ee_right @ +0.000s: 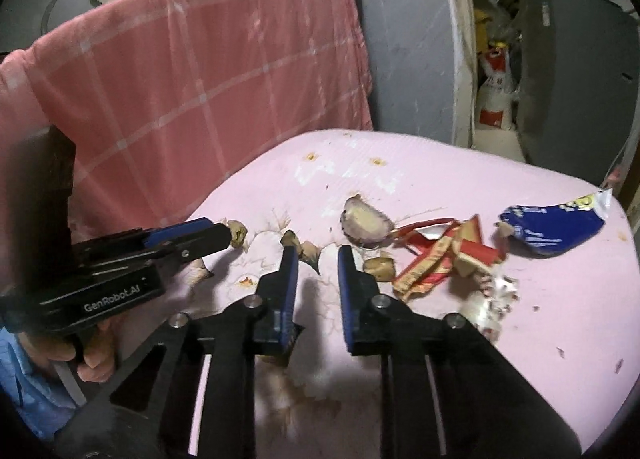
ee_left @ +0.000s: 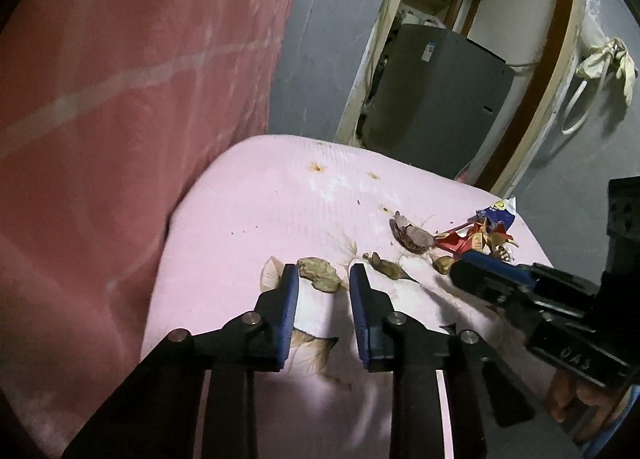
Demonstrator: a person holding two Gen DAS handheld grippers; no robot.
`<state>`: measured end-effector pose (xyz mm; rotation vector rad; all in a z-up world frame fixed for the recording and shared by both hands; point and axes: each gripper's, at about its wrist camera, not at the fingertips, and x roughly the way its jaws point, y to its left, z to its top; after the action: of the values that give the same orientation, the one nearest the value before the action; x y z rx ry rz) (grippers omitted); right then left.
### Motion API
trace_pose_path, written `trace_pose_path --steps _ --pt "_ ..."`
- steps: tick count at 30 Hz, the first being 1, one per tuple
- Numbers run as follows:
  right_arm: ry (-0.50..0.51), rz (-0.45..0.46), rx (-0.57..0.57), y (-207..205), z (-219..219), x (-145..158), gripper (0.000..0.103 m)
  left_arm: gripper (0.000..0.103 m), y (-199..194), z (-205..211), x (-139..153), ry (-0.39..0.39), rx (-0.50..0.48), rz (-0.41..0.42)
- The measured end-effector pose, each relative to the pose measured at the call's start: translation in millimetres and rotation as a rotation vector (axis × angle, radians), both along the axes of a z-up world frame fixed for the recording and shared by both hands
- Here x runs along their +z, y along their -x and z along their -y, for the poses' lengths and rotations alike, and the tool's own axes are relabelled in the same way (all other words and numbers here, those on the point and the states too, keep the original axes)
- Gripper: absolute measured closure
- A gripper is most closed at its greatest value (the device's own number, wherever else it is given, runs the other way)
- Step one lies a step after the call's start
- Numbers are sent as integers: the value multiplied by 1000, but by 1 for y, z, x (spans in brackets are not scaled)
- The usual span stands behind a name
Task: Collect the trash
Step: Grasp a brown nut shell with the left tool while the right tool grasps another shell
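Trash lies on a pink table (ee_left: 248, 219). My left gripper (ee_left: 324, 279) is open, its fingertips on either side of a brown peel scrap (ee_left: 320, 273); the same scrap shows at its tip in the right wrist view (ee_right: 237, 233). My right gripper (ee_right: 318, 261) is open and empty, hovering over the table (ee_right: 440, 179) beside a small brown scrap (ee_right: 298, 245). To its right lie an onion-like half shell (ee_right: 366, 223), a brown lump (ee_right: 380, 269), a torn red wrapper (ee_right: 436, 259) and a blue wrapper (ee_right: 552, 227).
A pink checked cloth (ee_right: 200, 79) hangs behind the table on the left. A grey appliance (ee_left: 436, 87) stands in a doorway beyond the far edge. White crumpled bits (ee_right: 496, 291) lie near the red wrapper. The right gripper body (ee_left: 520, 291) shows in the left wrist view.
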<state>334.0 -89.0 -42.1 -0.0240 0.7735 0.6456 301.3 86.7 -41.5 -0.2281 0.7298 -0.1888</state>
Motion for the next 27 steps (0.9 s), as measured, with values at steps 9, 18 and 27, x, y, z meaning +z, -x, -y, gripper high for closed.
trace_pose_path --steps 9,18,27 --pt "10 -50 20 -8 -8 -8 92 83 -12 -7 -2 48 -15 -49" --pt "30 -71 55 -12 -19 -10 92 90 -14 -9 -3 54 29 -56" --pt "54 -141 81 -28 -35 -18 90 90 -4 -14 -3 70 64 -50"
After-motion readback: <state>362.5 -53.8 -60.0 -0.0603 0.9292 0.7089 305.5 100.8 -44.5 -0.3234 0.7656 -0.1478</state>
